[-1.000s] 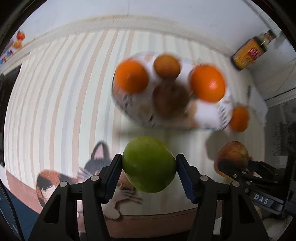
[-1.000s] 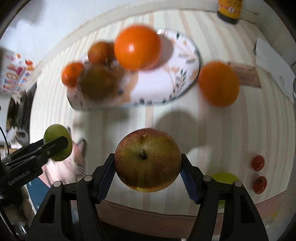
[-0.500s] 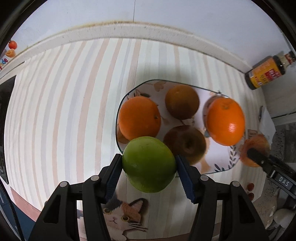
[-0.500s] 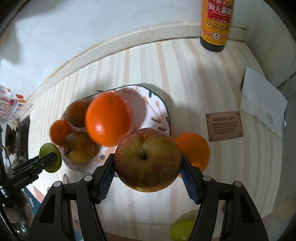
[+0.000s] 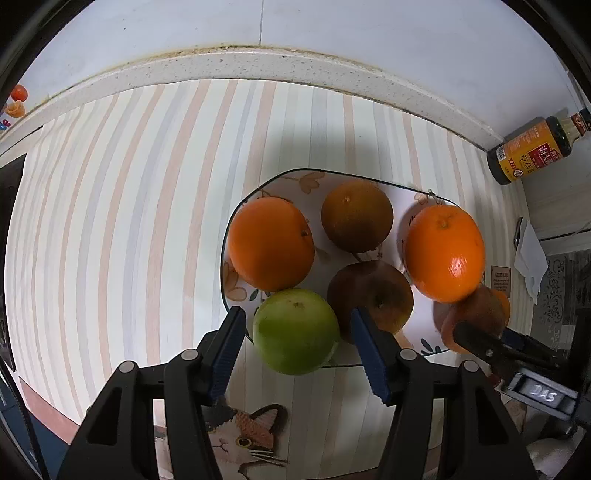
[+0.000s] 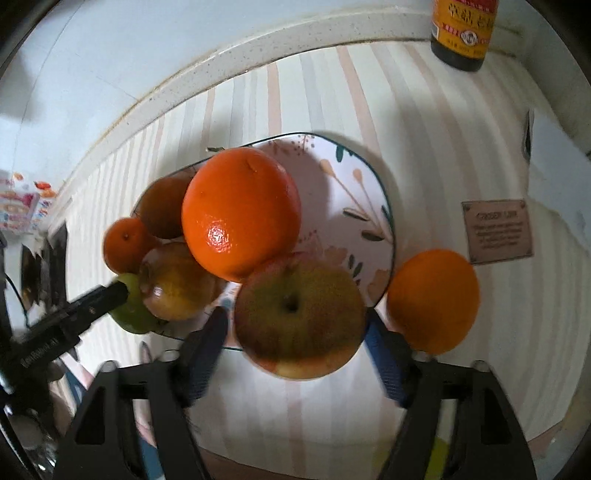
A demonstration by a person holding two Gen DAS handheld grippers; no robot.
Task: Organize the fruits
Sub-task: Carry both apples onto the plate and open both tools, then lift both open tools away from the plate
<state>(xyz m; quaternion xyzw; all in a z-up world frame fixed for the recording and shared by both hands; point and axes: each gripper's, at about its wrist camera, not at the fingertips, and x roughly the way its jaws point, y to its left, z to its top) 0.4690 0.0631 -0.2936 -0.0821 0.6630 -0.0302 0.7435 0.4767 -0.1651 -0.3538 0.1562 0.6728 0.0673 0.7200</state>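
**As my right fingers are spreading, both apples are sitting at the plate's near rim**

While I am pointing both grippers steeply down over the striped cloth (image 5: 129,221), my left gripper (image 5: 295,317) is hanging around the green apple (image 5: 295,332). Its fingers are standing apart from the fruit, with a sliver of gap showing on each side, so I am not pinching it. The green apple is lying at the near rim of the flowered plate (image 5: 424,192), just in front of the left orange (image 5: 271,243) and beside the dark apple (image 5: 369,295).

My right gripper (image 6: 295,317) is opening its jaws at this moment, and its fingers are blurring as they go. The red-yellow apple (image 6: 299,317) is sitting between them, stem up, with the pads no longer pressing on it. It is overlapping the plate's near edge and touching the big orange (image 6: 240,214).

Farther back on the plate, a brownish round fruit (image 5: 356,219) is resting between the left orange and the big orange. Off the plate, a loose orange (image 6: 432,299) is lying on the cloth just beside my right finger. Behind it, a small brown label card (image 6: 496,230) is lying flat, and a dark sauce bottle (image 6: 463,29) is standing by the wall.
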